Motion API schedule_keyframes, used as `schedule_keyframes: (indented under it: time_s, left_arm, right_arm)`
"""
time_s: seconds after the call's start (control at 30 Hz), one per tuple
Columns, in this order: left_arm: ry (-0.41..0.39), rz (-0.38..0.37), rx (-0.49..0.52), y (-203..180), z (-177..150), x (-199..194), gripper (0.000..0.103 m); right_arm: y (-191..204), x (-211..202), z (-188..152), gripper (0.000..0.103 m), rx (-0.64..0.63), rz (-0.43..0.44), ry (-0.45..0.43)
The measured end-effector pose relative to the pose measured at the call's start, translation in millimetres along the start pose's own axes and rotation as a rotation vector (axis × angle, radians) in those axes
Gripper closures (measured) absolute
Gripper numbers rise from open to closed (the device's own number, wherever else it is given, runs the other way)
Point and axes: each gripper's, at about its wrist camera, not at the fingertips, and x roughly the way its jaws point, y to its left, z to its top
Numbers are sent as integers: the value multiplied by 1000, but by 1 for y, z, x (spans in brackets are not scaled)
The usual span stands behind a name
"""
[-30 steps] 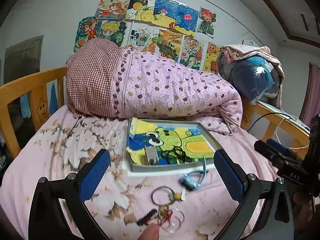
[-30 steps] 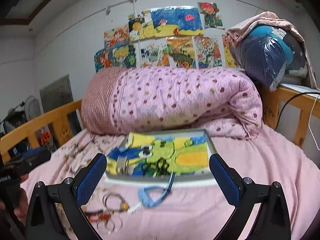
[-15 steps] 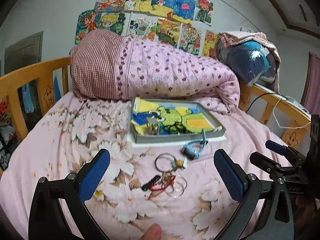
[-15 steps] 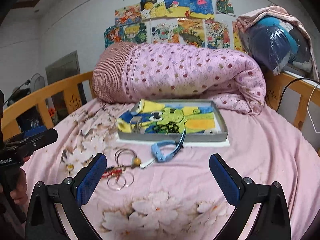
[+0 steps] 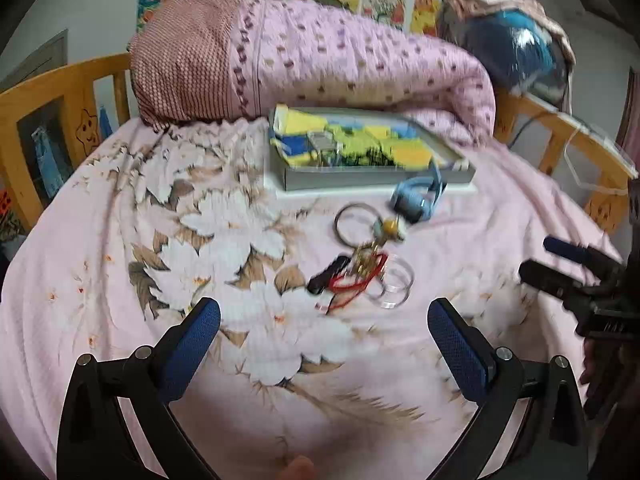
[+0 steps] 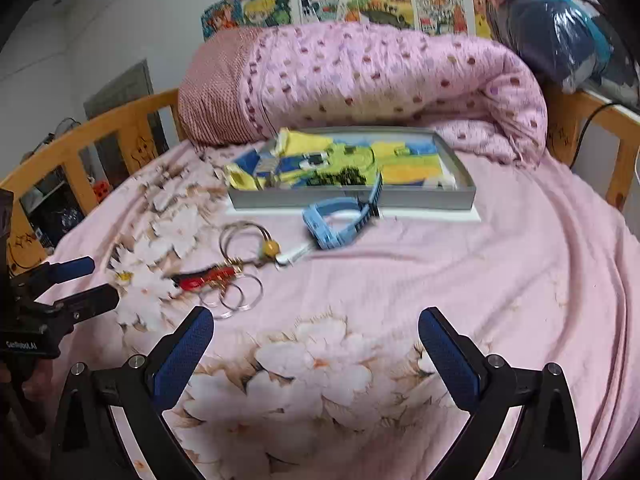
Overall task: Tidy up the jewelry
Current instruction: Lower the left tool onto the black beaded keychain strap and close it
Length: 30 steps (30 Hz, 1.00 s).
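Observation:
A grey tray (image 5: 376,178) (image 6: 456,196) lined with a colourful cartoon cloth sits on the bed and holds some small items. In front of it lie a light blue watch (image 5: 418,198) (image 6: 338,222), a wire bangle with a yellow bead (image 5: 360,220) (image 6: 248,238), a red and black cord piece (image 5: 352,274) (image 6: 202,278) and clear rings (image 5: 392,284) (image 6: 232,294). My left gripper (image 5: 324,330) is open and empty, short of the jewelry. My right gripper (image 6: 316,336) is open and empty, right of the rings. Each gripper shows in the other's view, the right one (image 5: 568,268) and the left one (image 6: 76,284).
A rolled pink quilt (image 5: 320,64) (image 6: 380,84) lies behind the tray. Wooden bed rails run along the left (image 5: 48,92) and right (image 5: 572,144). A blue bundle (image 6: 560,32) sits at the far right corner. The pink flowered sheet (image 6: 500,280) covers the bed.
Both grippers have pulled back and tilted down, so the jewelry and tray now sit farther ahead and more of the sheet shows. Both stay open.

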Motion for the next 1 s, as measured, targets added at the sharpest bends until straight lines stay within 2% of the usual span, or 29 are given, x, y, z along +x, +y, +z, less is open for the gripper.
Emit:
schedule_keyframes:
  time_s: [0.23, 0.43, 0.57, 0.67, 0.83, 0.9, 1.0]
  left_arm:
    - [52, -5, -14, 13, -6, 19, 1]
    - [70, -14, -18, 26, 0, 29, 2]
    - [77, -35, -6, 29, 8, 38, 9]
    - [87, -58, 2, 32, 14, 46, 19]
    - [120, -107, 13, 35, 21, 60, 52]
    - [127, -122, 24, 35, 23, 64, 60]
    - [143, -140, 69, 32, 23, 69, 70]
  right_arm:
    - [-2, 22, -6, 0, -10, 27, 82]
    - [9, 44, -1, 0, -50, 100, 141]
    - [18, 63, 8, 0, -88, 121, 162]
    - [22, 76, 13, 0, -95, 132, 176]
    - [22, 90, 18, 0, -91, 157, 191]
    - [23, 93, 19, 3, -99, 165, 192]
    - [25, 98, 18, 13, -111, 179, 206]
